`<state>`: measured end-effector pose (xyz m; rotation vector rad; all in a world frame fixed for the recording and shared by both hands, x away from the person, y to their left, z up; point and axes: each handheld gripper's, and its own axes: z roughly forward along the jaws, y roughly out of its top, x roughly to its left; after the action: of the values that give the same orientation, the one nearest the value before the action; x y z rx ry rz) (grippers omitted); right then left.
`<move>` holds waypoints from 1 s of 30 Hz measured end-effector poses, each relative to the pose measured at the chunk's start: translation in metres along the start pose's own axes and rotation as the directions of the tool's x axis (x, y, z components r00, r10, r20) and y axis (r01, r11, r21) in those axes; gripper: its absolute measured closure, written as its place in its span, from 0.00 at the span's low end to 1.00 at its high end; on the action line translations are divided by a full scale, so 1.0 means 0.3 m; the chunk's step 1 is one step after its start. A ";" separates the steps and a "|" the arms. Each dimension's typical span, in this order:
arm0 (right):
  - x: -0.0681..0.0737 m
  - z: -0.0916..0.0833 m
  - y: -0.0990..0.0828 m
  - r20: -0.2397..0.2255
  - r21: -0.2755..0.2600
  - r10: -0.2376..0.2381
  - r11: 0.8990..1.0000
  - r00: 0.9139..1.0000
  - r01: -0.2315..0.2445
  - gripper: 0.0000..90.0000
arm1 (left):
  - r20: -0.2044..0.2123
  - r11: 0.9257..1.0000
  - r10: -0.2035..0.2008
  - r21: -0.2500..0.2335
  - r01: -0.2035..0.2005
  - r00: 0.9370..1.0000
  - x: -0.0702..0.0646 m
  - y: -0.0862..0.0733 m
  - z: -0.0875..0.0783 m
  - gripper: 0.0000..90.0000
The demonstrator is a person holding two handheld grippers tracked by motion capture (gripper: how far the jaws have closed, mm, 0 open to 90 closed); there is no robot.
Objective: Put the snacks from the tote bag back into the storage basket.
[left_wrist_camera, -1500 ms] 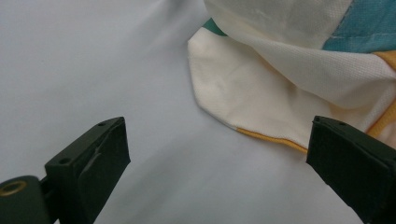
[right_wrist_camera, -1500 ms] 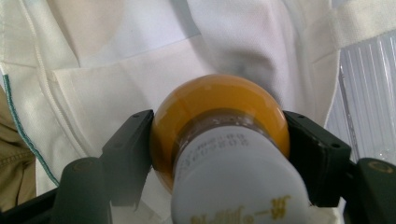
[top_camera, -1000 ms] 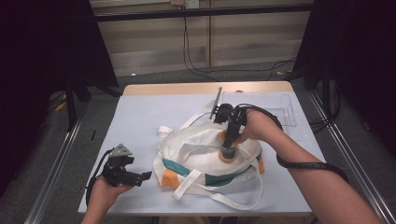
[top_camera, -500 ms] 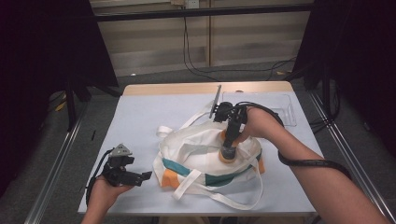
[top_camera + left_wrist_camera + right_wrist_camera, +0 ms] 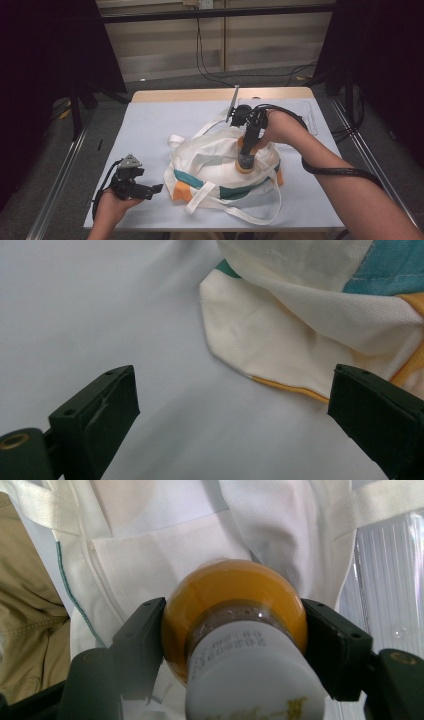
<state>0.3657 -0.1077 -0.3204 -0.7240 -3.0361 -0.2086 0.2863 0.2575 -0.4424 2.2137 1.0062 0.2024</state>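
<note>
My right hand-held gripper is clamped on the orange bottle above the tote bag. My left hand-held gripper, jaws apart, sits beside the bag on the tabletop.

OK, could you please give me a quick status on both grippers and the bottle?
Right gripper shut on bottle, over the bag. Left gripper open, empty, beside the bag's corner. Bag straps loose on table; nothing blocking.
</note>
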 end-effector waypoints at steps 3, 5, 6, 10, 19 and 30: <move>-0.004 -0.013 -0.002 0.001 0.000 0.005 1.000 1.000 -0.005 0.34 | 0.002 1.000 0.000 0.003 0.000 1.000 -0.001 0.001 0.000 0.06; -0.007 -0.021 -0.003 0.001 -0.004 0.012 1.000 1.000 -0.012 0.34 | -0.001 1.000 0.002 0.002 -0.002 1.000 -0.002 0.002 -0.001 0.06; -0.007 -0.021 -0.003 0.001 -0.004 0.012 1.000 1.000 -0.012 0.34 | -0.006 1.000 -0.003 -0.003 0.003 1.000 -0.004 0.002 0.000 0.06; -0.013 -0.043 -0.005 -0.001 -0.015 0.017 1.000 1.000 -0.017 0.34 | 0.001 1.000 -0.001 0.000 0.001 1.000 -0.004 0.002 0.000 0.06; -0.021 -0.071 -0.001 -0.003 0.008 0.027 1.000 1.000 -0.027 0.34 | -0.007 1.000 0.000 -0.005 0.000 1.000 -0.006 0.002 0.000 0.06; -0.034 -0.102 0.000 -0.002 -0.001 0.040 0.999 0.999 -0.040 0.34 | -0.009 1.000 0.002 -0.002 -0.002 1.000 -0.005 0.001 -0.002 0.06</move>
<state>0.3744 -0.1162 -0.2906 -0.7836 -3.0165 -0.2098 0.2853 0.2566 -0.4415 2.2136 1.0078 0.2148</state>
